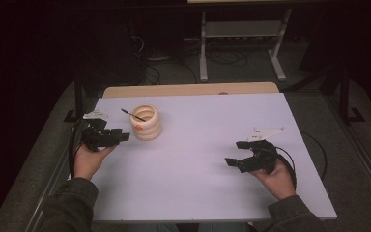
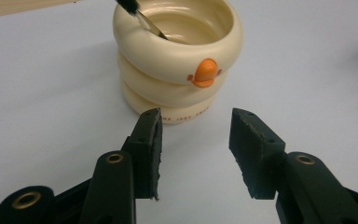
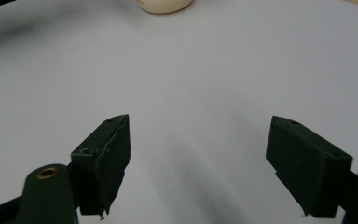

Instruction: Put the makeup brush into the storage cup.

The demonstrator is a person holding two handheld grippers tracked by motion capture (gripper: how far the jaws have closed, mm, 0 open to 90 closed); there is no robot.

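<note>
White table [image 1: 193,174] under both hands, tan board [image 1: 188,90] along far edge.

Cream ringed cup [image 1: 145,123] at far left, just ahead of left gripper [image 1: 124,137]; upright, orange beak [image 2: 205,73] facing jaws. Looks glossy, hard, probably ceramic or stiff plastic: slippery, chip-prone, moderate weight.

Left jaws part open, empty, narrower than cup body. Must widen; best bite in groove between rings, low down, so bulges stop slip.

Right gripper [image 1: 235,153] well apart, jaws wide, empty.

Thin dark-handled brush [image 1: 133,115] leans inside, light, may tip out if cup tilts.
</note>
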